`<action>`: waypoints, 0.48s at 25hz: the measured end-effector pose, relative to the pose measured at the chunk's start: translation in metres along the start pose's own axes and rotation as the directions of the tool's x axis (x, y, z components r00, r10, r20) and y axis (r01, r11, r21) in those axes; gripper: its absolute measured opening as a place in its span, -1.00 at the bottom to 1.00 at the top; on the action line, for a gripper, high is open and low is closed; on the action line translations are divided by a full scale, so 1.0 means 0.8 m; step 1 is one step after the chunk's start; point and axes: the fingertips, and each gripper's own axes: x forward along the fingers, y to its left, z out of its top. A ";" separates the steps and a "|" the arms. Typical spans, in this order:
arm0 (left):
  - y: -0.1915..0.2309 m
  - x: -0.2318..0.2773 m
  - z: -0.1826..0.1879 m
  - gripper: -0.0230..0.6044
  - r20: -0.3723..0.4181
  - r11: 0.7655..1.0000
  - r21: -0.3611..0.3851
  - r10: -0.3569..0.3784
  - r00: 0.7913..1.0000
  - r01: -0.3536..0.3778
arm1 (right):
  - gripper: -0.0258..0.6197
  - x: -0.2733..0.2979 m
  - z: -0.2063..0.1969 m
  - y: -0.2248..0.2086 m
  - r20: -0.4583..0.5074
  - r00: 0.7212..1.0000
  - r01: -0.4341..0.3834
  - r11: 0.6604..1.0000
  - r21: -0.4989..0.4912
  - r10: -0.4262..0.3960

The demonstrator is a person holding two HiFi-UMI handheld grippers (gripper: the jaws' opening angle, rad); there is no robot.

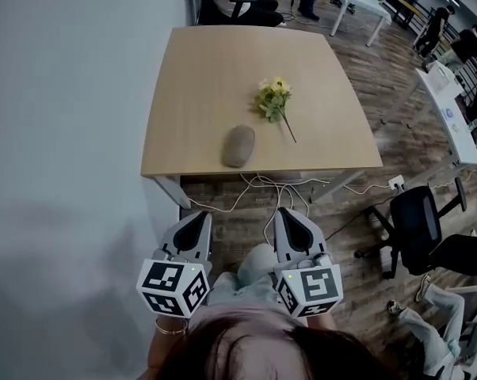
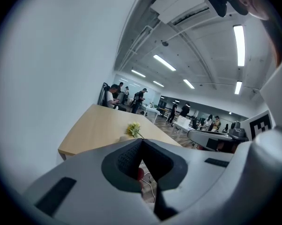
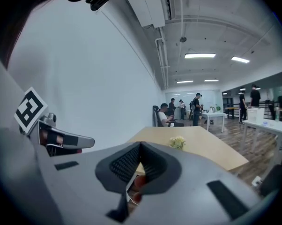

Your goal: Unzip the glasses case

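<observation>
Grey-brown and oval, the glasses case point(image 1: 238, 146) lies on a pale wooden counter point(image 1: 199, 85), close to the counter edge nearest the person. Just beyond the case and a little to its right lies a sprig of yellow flowers point(image 1: 274, 100), apart from it. Well short of the case, off the counter and close to the person's body, are both grippers. The left gripper point(image 1: 197, 218) has its jaws pressed together with nothing between them. The right gripper point(image 1: 291, 217) is the same, also pinching nothing. Neither gripper touches the case. The case looks closed, though its zip is too small to make out. By this reading the task has not begun: reaching the case, steadying it, catching the zip pull and drawing it round all remain to be done.
</observation>
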 end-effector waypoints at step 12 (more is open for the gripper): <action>0.017 0.054 -0.002 -0.97 -0.042 1.000 -0.011 -0.011 0.999 0.011 | -0.88 0.048 -0.006 -0.019 -0.025 0.999 -0.022 1.000 0.000 0.022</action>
